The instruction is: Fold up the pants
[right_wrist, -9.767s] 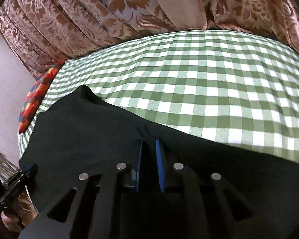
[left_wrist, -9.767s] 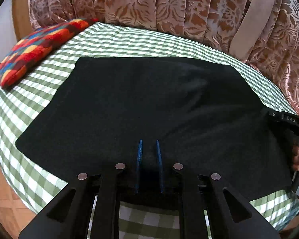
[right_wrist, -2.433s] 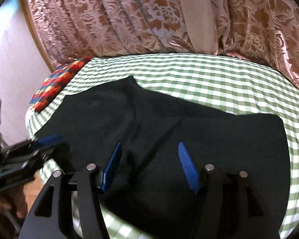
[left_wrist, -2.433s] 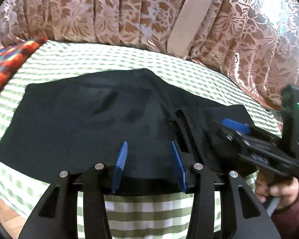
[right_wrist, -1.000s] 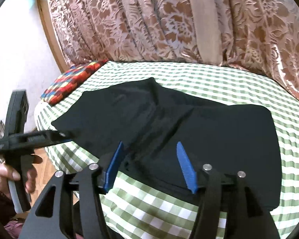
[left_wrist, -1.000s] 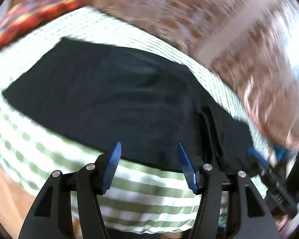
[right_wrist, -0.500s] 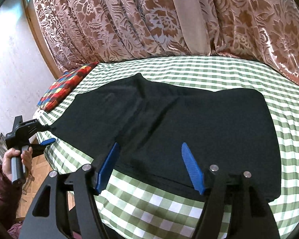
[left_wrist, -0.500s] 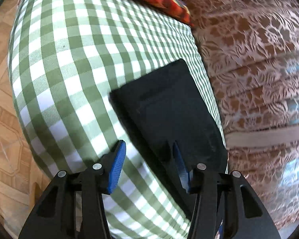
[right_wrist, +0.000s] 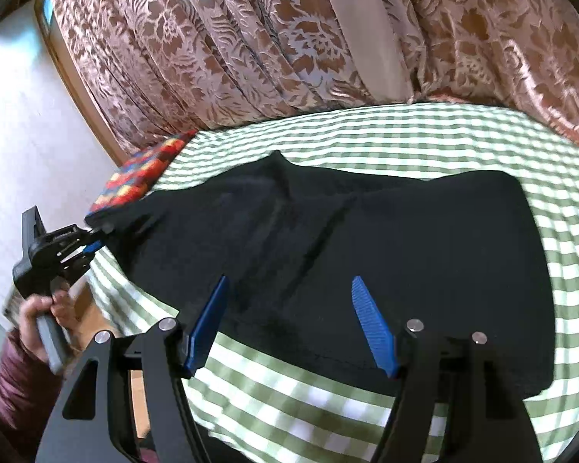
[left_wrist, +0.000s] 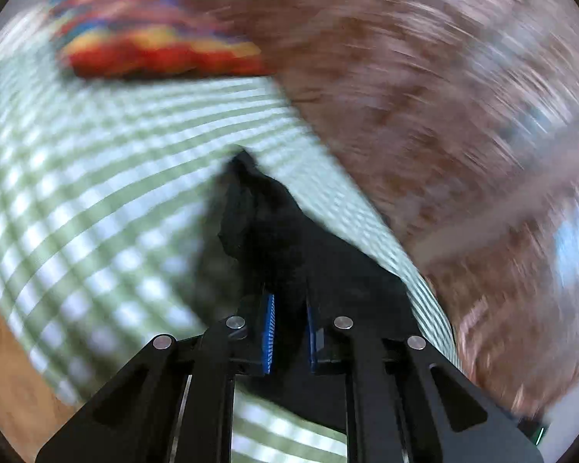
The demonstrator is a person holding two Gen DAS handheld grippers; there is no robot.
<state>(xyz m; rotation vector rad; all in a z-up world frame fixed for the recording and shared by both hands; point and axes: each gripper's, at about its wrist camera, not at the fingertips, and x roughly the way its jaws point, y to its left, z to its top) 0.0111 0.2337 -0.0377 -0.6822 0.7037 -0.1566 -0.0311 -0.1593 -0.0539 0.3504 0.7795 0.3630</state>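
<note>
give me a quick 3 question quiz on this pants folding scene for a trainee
1. True or false: the right gripper has its jaws shut on the black pants.
2. Which gripper has black fabric between its jaws: A) left gripper B) right C) neither?
3. What lies at the far left end of the green checked cover, beyond the pants?

Key
1. False: its jaws stand open over the near edge.
2. A: its jaws are closing on an end of the pants.
3. A multicoloured cushion.
</note>
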